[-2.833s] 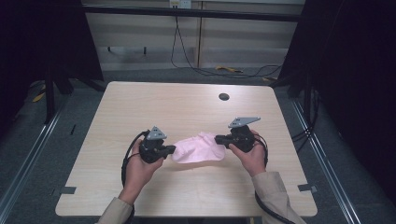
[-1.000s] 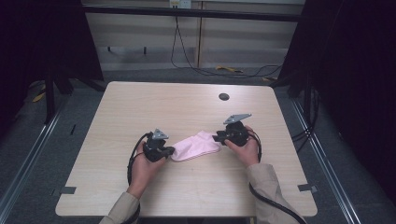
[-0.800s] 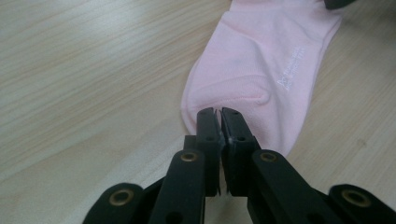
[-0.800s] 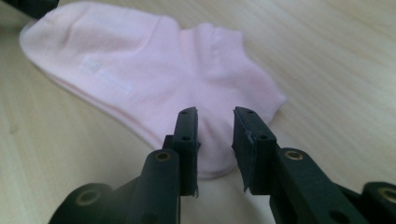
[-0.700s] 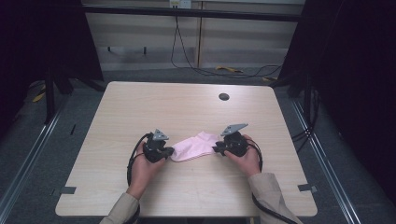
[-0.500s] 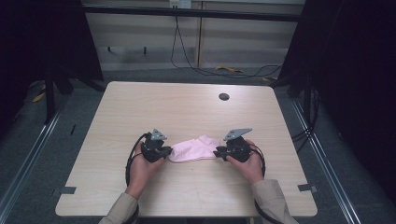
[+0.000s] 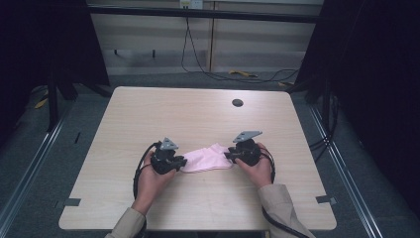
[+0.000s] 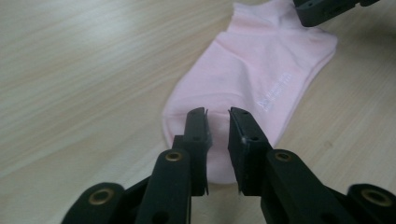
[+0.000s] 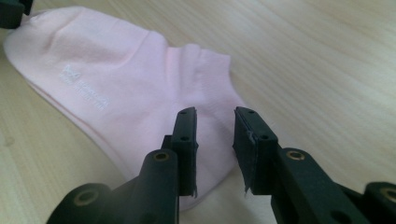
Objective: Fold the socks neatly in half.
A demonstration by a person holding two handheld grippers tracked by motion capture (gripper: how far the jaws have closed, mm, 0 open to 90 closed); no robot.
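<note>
While sock (image 7: 207,158) lies flat on desk (image 7: 198,119) between hands, both lower than before; left tool (image 8: 218,123): jaws just opened, sock released; right tool (image 9: 214,128): open over other end, release seems done

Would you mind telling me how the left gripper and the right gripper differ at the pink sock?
The left gripper is at the sock's toe end, its jaws just opening; the right gripper is at the cuff end. Both stand slightly open above the flat sock.
</note>
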